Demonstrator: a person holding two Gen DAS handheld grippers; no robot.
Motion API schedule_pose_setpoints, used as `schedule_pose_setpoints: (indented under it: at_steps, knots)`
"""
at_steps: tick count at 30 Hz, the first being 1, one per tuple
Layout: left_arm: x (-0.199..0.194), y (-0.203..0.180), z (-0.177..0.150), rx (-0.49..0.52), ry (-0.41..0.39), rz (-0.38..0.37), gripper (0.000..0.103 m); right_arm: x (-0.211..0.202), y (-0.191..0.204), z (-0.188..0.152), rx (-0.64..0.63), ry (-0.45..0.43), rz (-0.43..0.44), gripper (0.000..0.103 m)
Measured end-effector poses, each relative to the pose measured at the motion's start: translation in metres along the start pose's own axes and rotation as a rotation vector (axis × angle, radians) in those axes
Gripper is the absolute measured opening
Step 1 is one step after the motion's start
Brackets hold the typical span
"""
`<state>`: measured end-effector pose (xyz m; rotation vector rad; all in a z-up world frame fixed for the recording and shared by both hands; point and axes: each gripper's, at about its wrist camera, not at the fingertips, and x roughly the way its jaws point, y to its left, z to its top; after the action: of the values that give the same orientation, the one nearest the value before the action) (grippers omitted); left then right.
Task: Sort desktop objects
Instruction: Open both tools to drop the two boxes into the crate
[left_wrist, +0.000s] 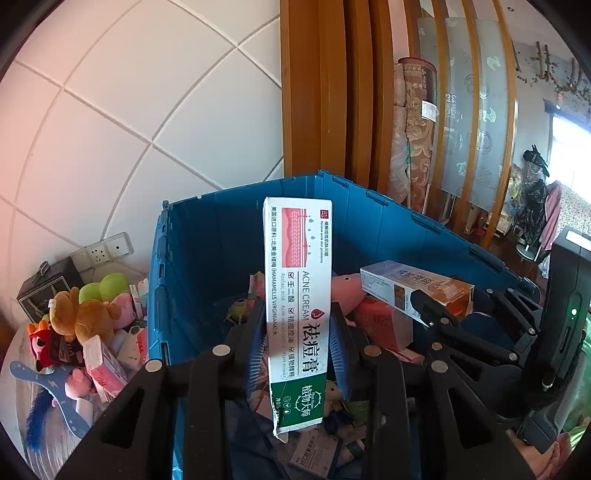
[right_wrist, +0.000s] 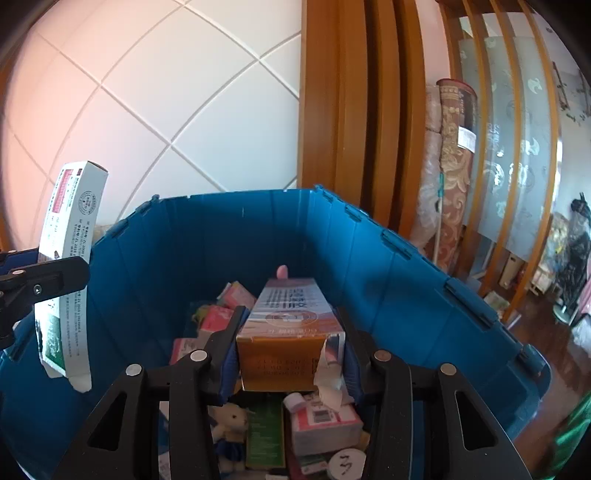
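Note:
My left gripper (left_wrist: 297, 332) is shut on a long white and green acne cream box (left_wrist: 297, 295), held upright over the blue crate (left_wrist: 207, 236). The same box shows at the left of the right wrist view (right_wrist: 70, 258). My right gripper (right_wrist: 291, 332) is shut on an orange and white carton (right_wrist: 288, 332), held over the crate (right_wrist: 406, 280); the carton also shows in the left wrist view (left_wrist: 417, 286). The crate holds several small boxes and plush toys.
A pile of plush toys (left_wrist: 85, 314) and small boxes lies on the surface left of the crate, below a wall socket (left_wrist: 101, 251). A tiled wall, a wooden door frame (left_wrist: 332, 92) and rolled carpets (right_wrist: 450, 166) stand behind.

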<state>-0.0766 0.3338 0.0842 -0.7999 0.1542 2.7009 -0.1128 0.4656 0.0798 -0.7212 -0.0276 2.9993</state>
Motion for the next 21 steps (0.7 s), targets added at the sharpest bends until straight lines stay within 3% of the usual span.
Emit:
schedule_pose_setpoints:
  at_steps: [7, 11, 15, 17, 21]
  knots:
    - [0.004, 0.005, -0.001, -0.015, 0.029, 0.033, 0.033, 0.003, -0.001, 0.001, -0.006, 0.005, -0.005, 0.045]
    - [0.003, 0.004, -0.003, 0.003, 0.031, 0.058, 0.059, 0.004, 0.0, 0.003, -0.01, 0.014, -0.008, 0.045]
    - [0.0, 0.006, -0.004, -0.006, 0.018, 0.063, 0.067, 0.005, 0.0, 0.003, -0.011, 0.028, -0.009, 0.045]
    - [0.0, 0.008, -0.006, -0.017, 0.026, 0.055, 0.067, 0.003, 0.001, 0.002, -0.016, 0.028, -0.014, 0.05]
    - [-0.005, 0.011, -0.009, -0.029, 0.023, 0.058, 0.075, -0.001, 0.001, 0.002, -0.022, 0.029, -0.032, 0.078]
